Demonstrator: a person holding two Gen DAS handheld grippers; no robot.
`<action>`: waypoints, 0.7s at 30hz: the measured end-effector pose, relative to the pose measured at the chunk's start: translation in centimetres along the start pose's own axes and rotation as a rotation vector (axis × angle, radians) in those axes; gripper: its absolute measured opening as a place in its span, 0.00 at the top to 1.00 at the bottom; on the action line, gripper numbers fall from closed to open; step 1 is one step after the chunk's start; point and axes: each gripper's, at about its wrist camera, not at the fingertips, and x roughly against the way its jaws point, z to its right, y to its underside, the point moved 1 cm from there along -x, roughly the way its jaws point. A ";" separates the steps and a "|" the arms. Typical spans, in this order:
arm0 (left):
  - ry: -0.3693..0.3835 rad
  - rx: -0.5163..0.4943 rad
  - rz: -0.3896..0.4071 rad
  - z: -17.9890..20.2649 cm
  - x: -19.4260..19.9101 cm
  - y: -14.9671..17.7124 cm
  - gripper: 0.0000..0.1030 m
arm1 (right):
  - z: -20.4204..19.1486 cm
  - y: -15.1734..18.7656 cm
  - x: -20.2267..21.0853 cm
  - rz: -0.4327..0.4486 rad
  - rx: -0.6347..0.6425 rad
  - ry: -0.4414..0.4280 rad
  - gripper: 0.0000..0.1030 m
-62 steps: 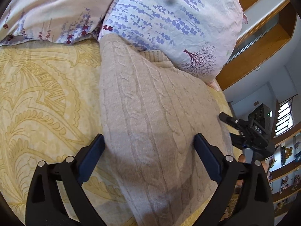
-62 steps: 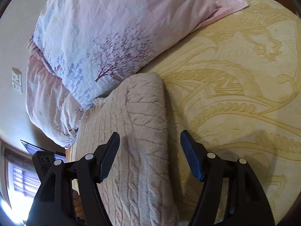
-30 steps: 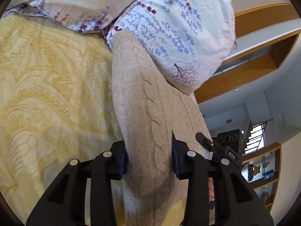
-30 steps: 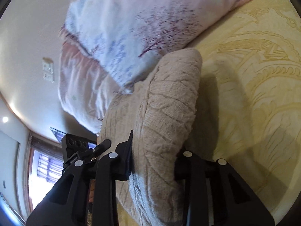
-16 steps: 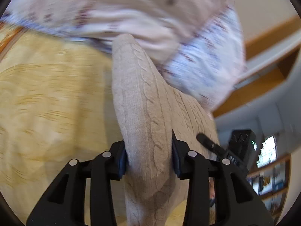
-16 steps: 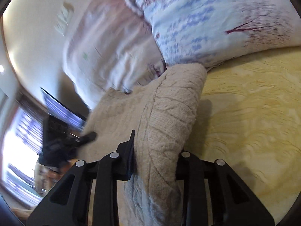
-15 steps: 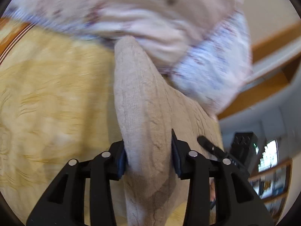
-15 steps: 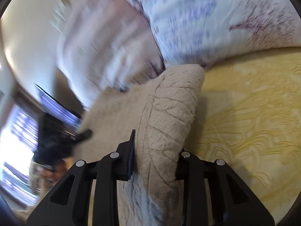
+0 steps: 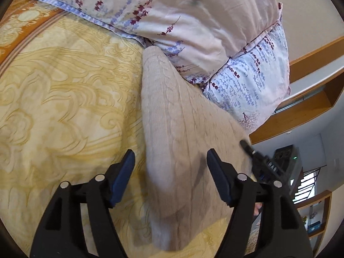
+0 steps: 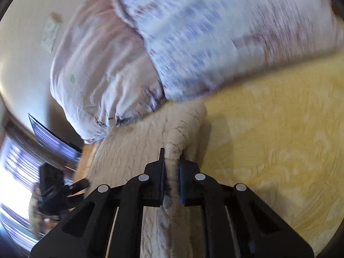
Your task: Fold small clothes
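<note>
— Two grippers were on the job; what was each doing?

— The left gripper (image 9: 169, 172) stood spread wide, its fingers either side of the beige knit sweater (image 9: 178, 133) but gripping nothing. The right gripper (image 10: 172, 167) was clenched on a pinched ridge of that sweater.

— Where did the garment lie?

— On the yellow bedspread (image 9: 64, 99), its far end against the floral pillows (image 9: 193, 17).

— Which step, would you say?

— Probably setting down a fold. Next, the right jaws would need to let go, and the edges want checking for squareness.
</note>
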 end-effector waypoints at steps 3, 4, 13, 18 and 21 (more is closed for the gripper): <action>-0.038 -0.044 0.040 0.2 1.4 1.1 0.30 | 0.1 -0.1 -0.4 0.000 0.037 0.132 0.91; -0.052 -0.066 0.055 0.3 1.9 1.5 0.29 | 0.6 0.2 -1.1 -0.024 0.032 0.171 0.91; -0.229 -0.276 0.188 2.8 4.8 6.3 0.16 | 1.3 0.9 1.6 -0.027 -0.001 0.177 0.77; -0.303 -0.314 0.234 2.9 6.0 8.5 0.02 | -1.3 3.7 5.5 0.007 0.064 0.026 0.77; -0.307 -0.299 0.224 2.7 6.1 9.2 0.02 | -3.0 5.6 5.7 -0.036 0.124 -0.015 0.77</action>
